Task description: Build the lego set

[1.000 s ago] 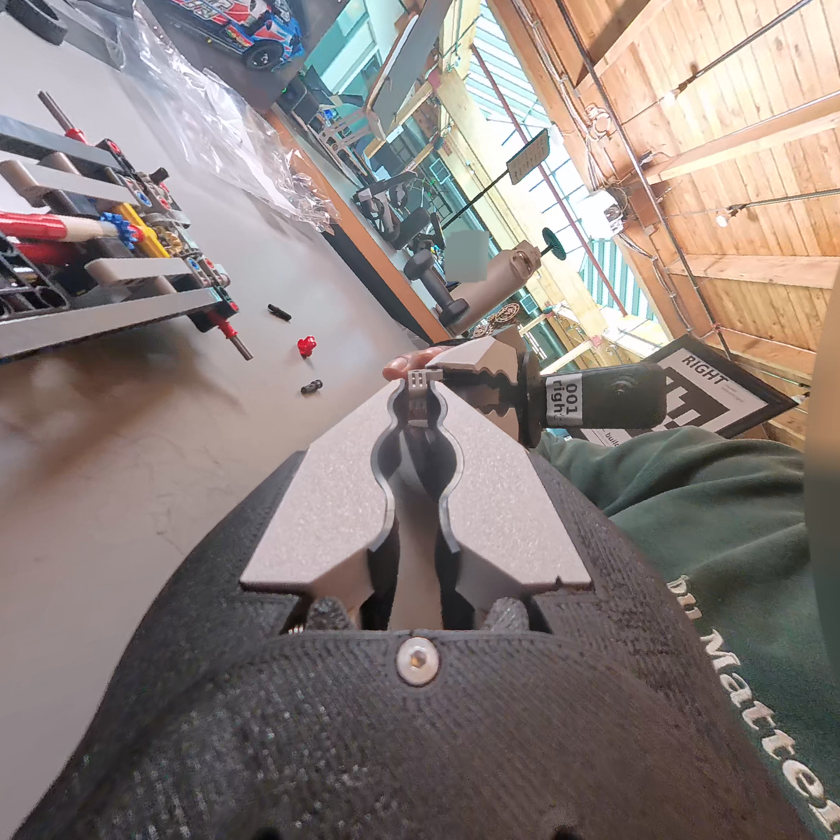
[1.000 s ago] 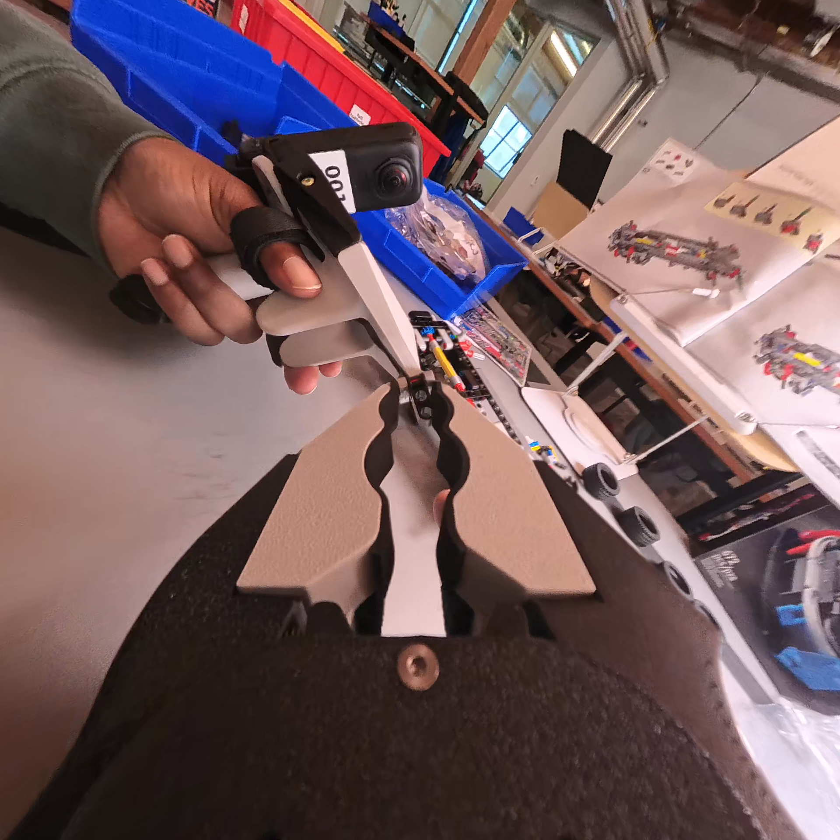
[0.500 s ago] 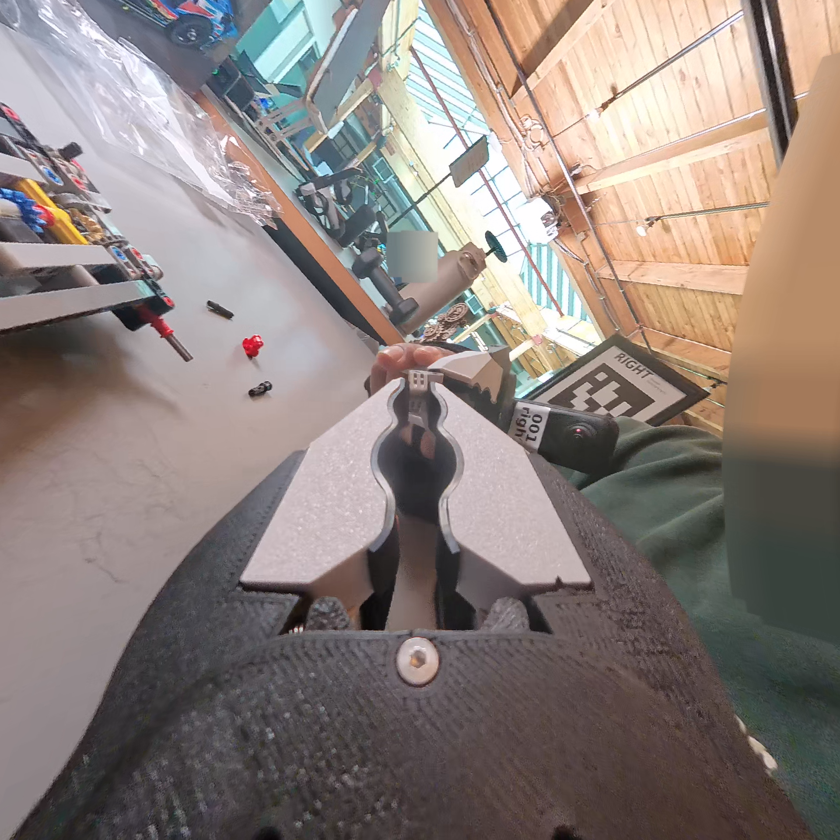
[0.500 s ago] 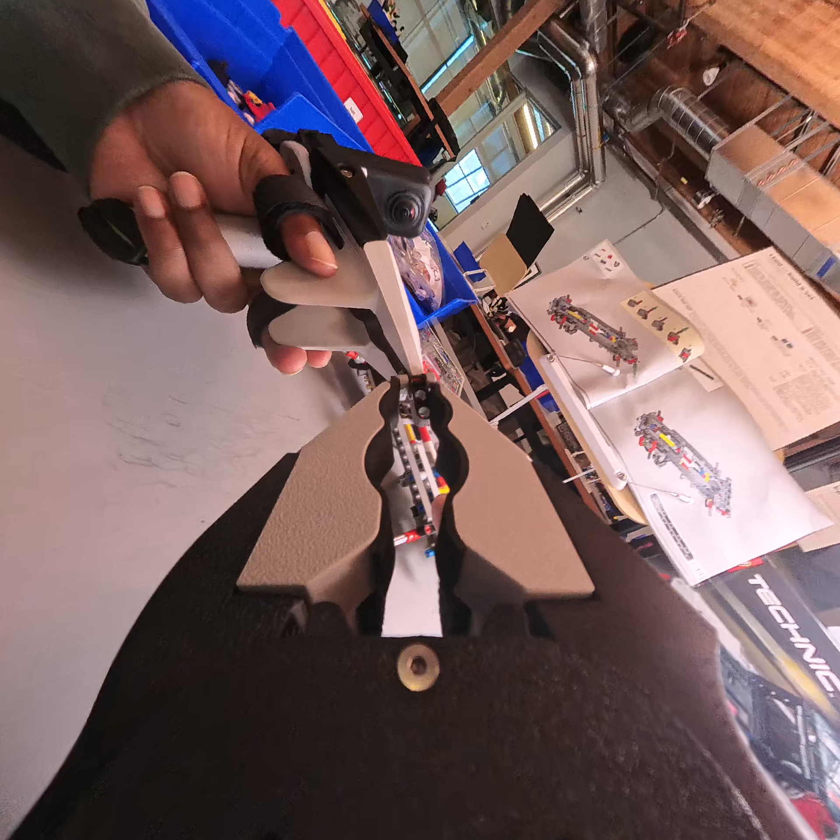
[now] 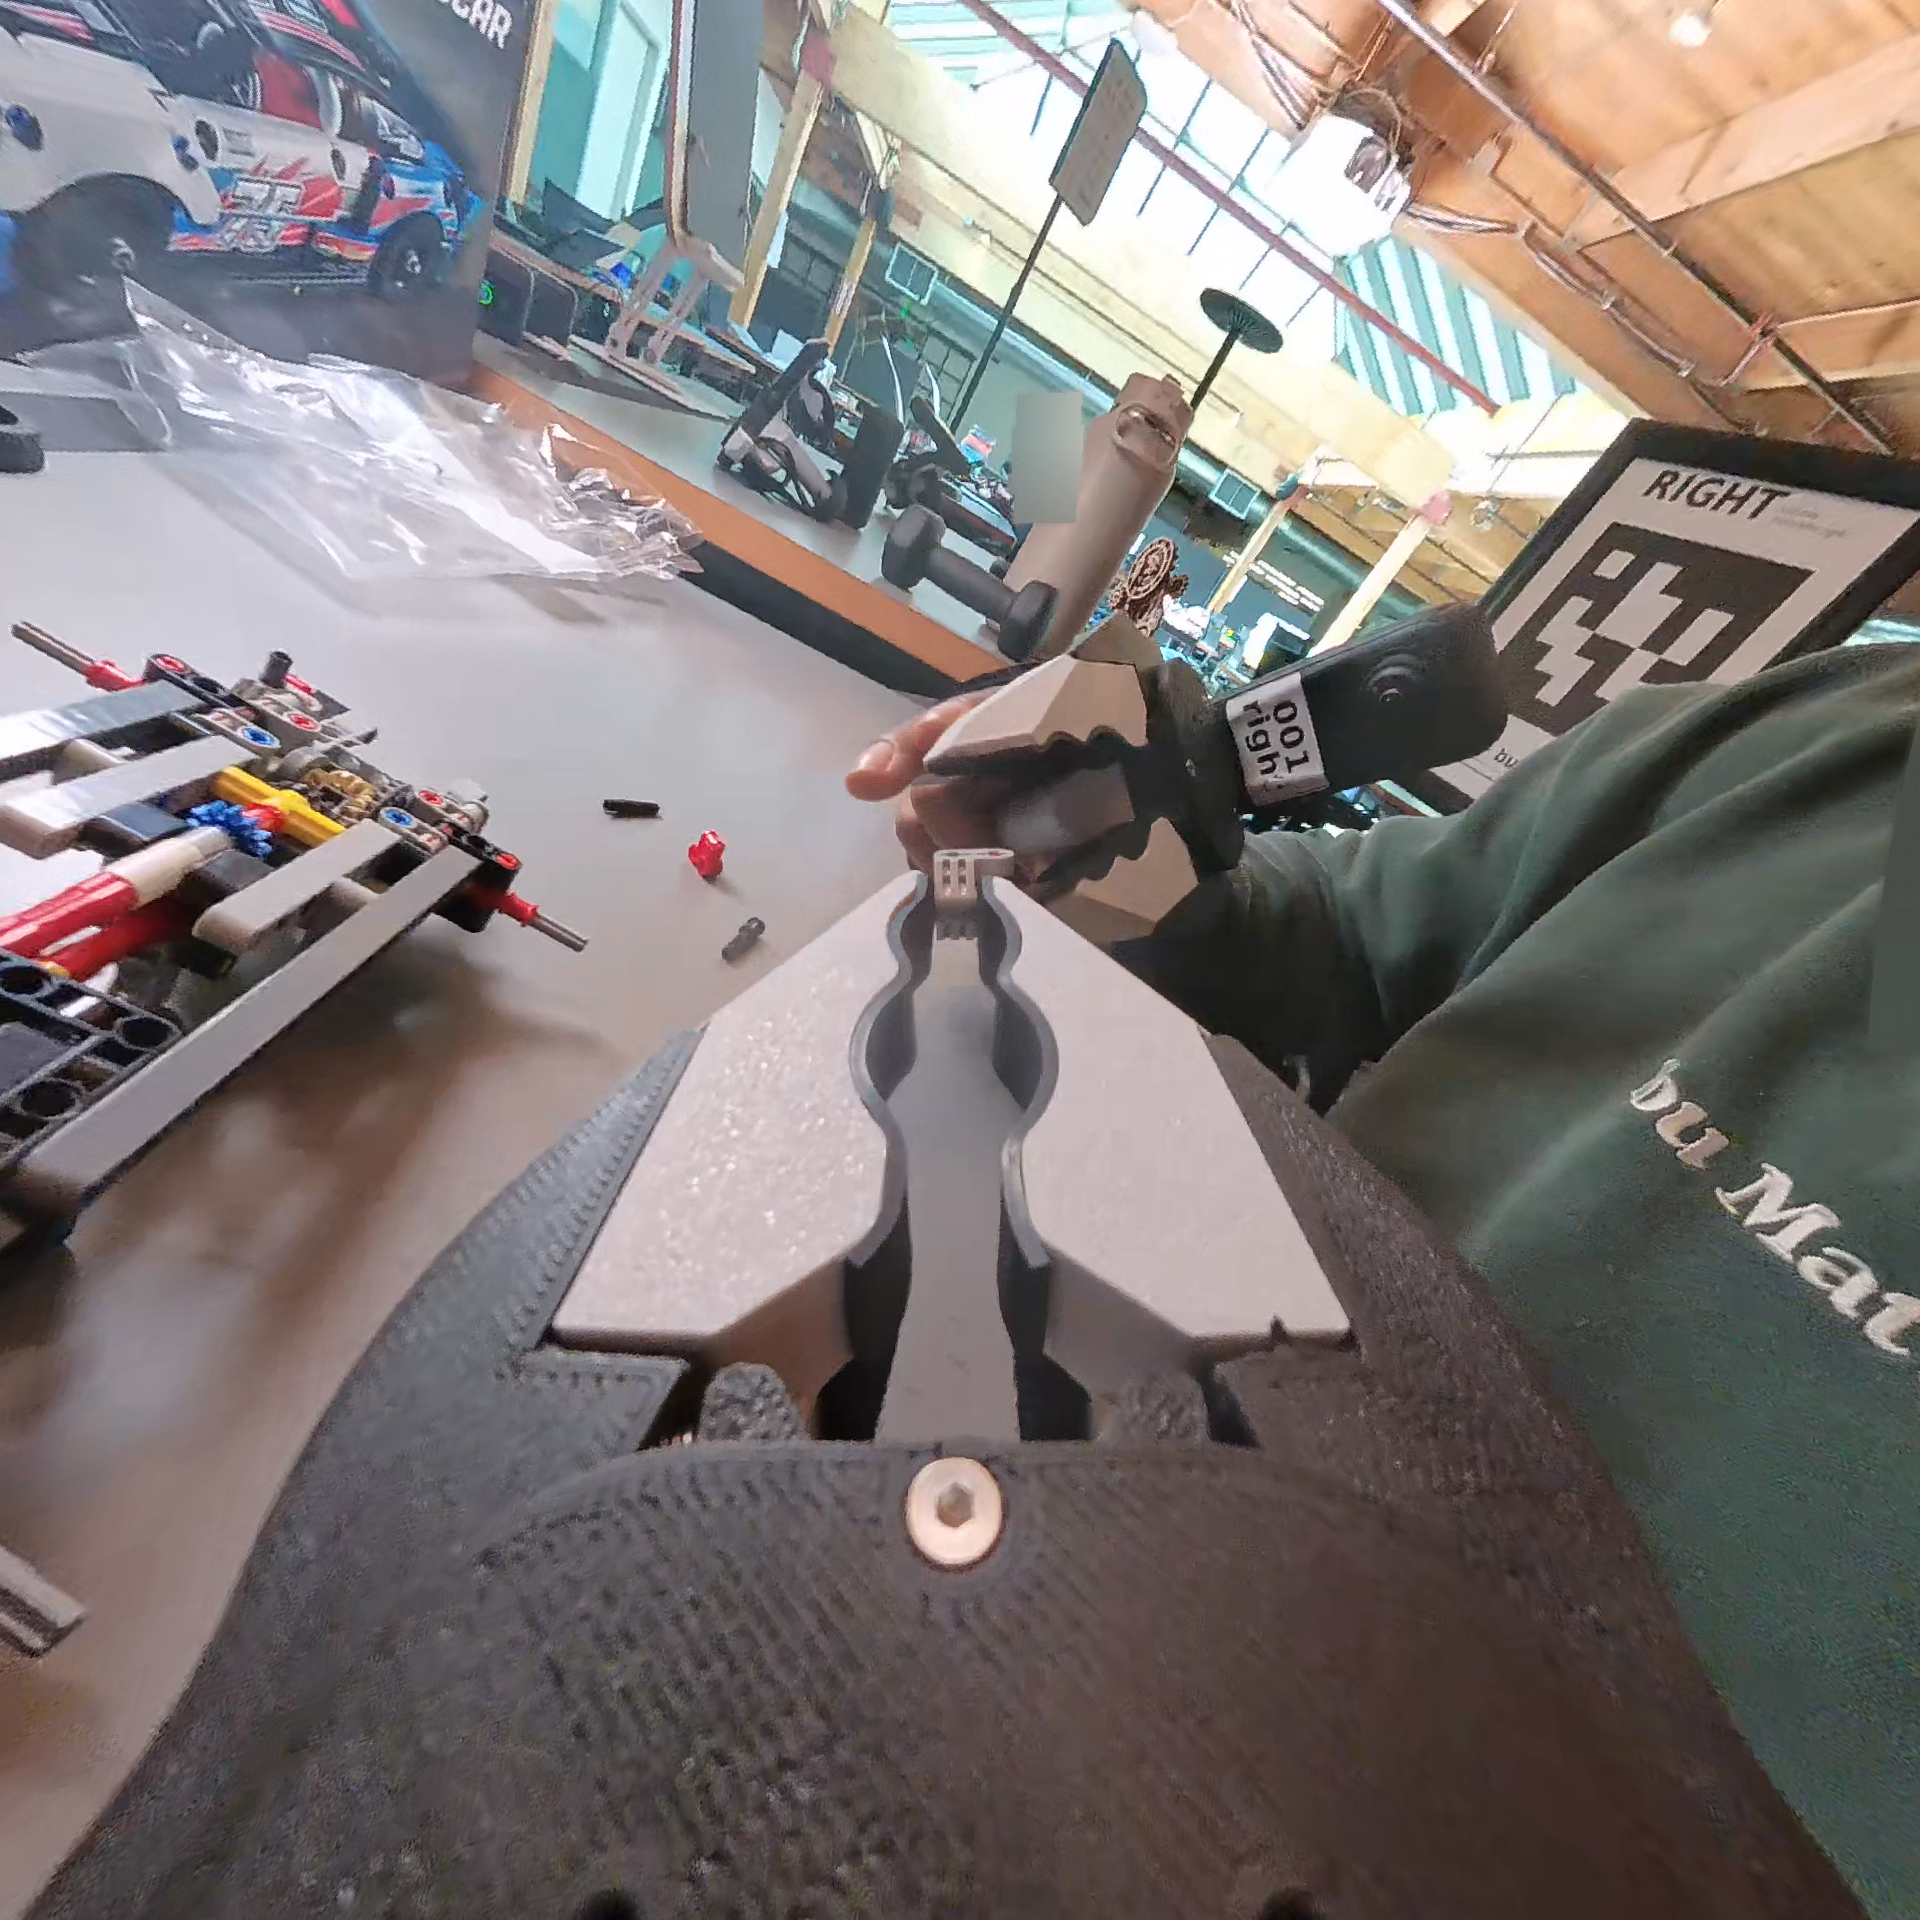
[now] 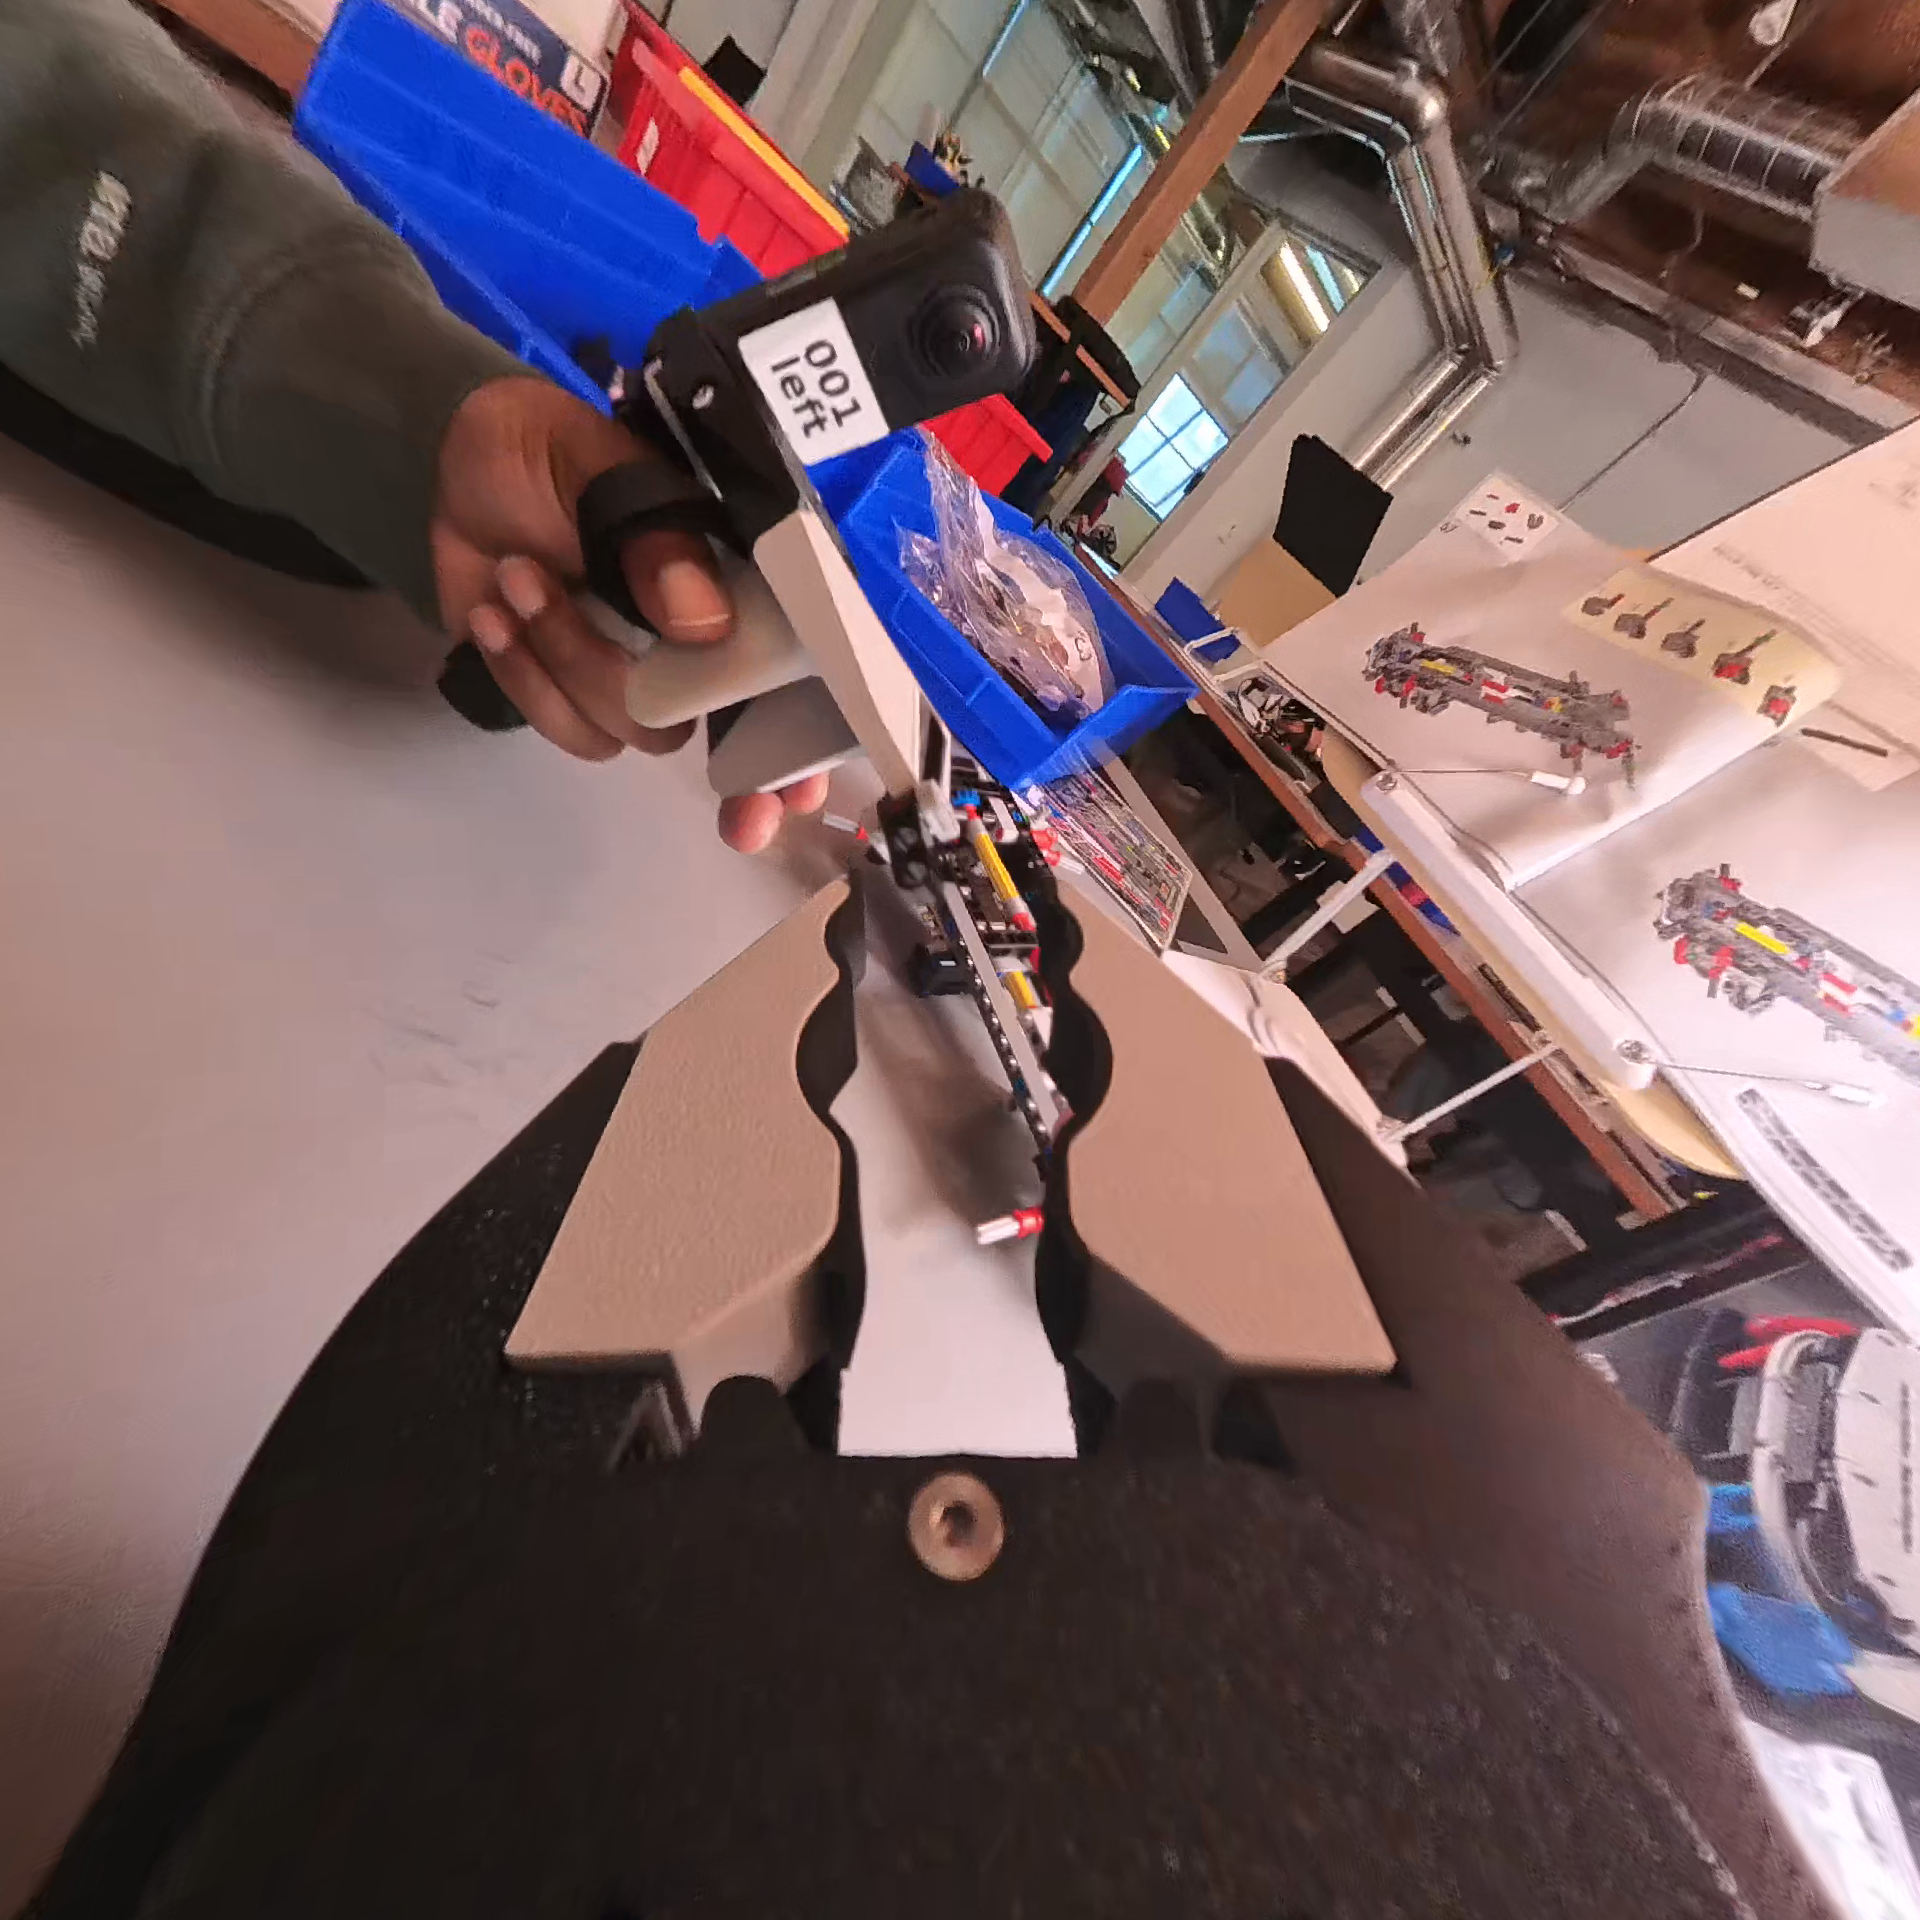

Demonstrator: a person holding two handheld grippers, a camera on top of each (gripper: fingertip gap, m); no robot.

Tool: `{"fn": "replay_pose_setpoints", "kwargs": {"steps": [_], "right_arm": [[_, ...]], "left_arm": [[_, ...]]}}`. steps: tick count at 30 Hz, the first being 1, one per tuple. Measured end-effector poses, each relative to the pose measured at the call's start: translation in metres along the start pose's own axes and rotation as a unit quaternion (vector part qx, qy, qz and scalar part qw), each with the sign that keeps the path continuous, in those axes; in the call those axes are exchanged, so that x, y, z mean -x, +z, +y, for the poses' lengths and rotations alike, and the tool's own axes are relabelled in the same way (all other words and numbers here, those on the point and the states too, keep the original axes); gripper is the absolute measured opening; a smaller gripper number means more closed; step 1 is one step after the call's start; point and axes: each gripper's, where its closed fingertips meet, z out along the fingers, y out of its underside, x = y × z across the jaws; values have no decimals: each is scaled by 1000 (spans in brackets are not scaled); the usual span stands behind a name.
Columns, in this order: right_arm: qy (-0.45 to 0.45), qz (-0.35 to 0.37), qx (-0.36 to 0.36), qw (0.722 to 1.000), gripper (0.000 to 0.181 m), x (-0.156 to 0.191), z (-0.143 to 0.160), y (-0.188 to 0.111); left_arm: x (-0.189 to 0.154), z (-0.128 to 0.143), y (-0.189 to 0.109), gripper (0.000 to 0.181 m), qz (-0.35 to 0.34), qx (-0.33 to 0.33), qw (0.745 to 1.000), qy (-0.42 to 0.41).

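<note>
My left gripper [image 5: 961, 896] is shut on a small light grey lego piece [image 5: 964, 871] and holds it above the grey table [image 5: 675, 707]. The right gripper [image 5: 982, 784] hovers just behind the piece, held by a hand in a green sleeve. In the right wrist view my right gripper [image 6: 951, 904] is open and empty. The left gripper [image 6: 912, 795] points down just beyond its tips. The long lego chassis [image 5: 208, 862], grey with red, yellow and blue parts, lies on the table at the left. It also shows between my right fingers [image 6: 1003, 987].
Two loose black pins [image 5: 631, 807] [image 5: 743, 938] and a red piece [image 5: 707, 852] lie near the chassis. A clear plastic bag [image 5: 395, 478] and the set's box [image 5: 260, 187] sit at the back. Blue bins [image 6: 540, 218] and instruction pages [image 6: 1507, 675] line the far side. Only a small space, under 4 cm, lies between the two pairs of fingers.
My right gripper has opened and drawn back from the small grey piece. The left gripper keeps hold of it. Both views have swung round, bringing the chassis closer.
</note>
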Motion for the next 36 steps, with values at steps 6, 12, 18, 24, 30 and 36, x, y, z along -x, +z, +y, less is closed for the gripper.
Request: {"fn": "replay_pose_setpoints", "kwargs": {"steps": [6,12,18,24,30,36], "right_arm": [[-70,-10,-1,997,5,12,-2,0],[192,-87,-6,978,4,7,-2,0],[543,-224,-16,809,4,9,7,-3],[651,-284,-12,704,4,17,6,-4],[703,-303,-3,643,4,21,9,-4],[718,-297,-8,629,4,18,12,-2]], "left_arm": [[2,10,4,6,10,17,998,-58],[7,2,1,46,-23,9,1000,18],[11,19,0,47,-72,90,978,175],[3,18,1,30,-84,94,956,264],[-5,25,4,10,-87,112,928,345],[-3,26,6,8,-87,115,941,306]]}}
